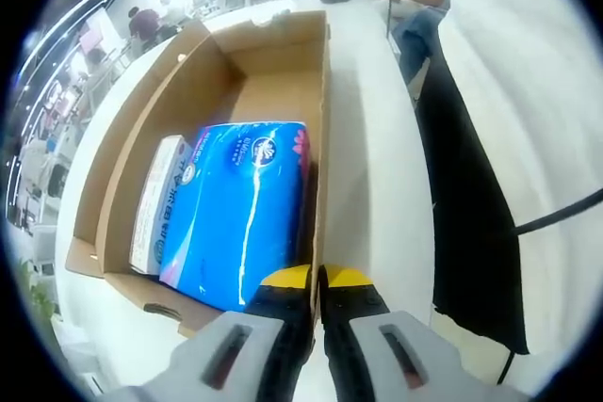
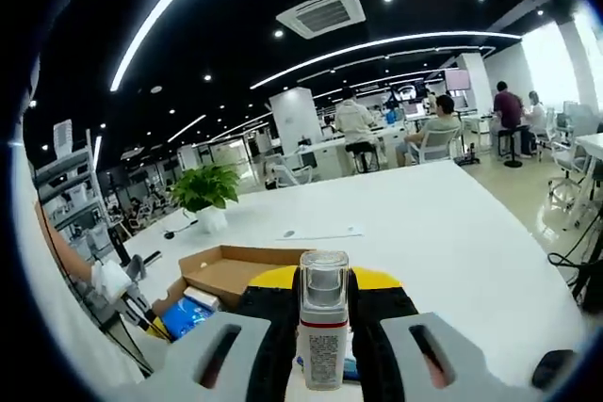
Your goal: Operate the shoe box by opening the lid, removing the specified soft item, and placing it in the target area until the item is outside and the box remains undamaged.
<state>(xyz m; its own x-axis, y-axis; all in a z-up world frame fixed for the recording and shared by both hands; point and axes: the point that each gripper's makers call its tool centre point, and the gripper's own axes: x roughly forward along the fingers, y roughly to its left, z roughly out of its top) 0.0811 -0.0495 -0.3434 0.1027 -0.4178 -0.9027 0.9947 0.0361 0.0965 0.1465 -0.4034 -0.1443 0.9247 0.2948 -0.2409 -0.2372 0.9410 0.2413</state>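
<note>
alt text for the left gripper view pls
An open cardboard shoe box on a white table holds a blue tissue pack beside a smaller white carton. The left tool, jaws shut on the box's right wall, rises from the bottom edge.

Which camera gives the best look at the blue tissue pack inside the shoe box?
The left gripper view: the blue tissue pack lies large and near in the open shoe box. The right gripper view shows just a small blue corner at lower left.
</note>
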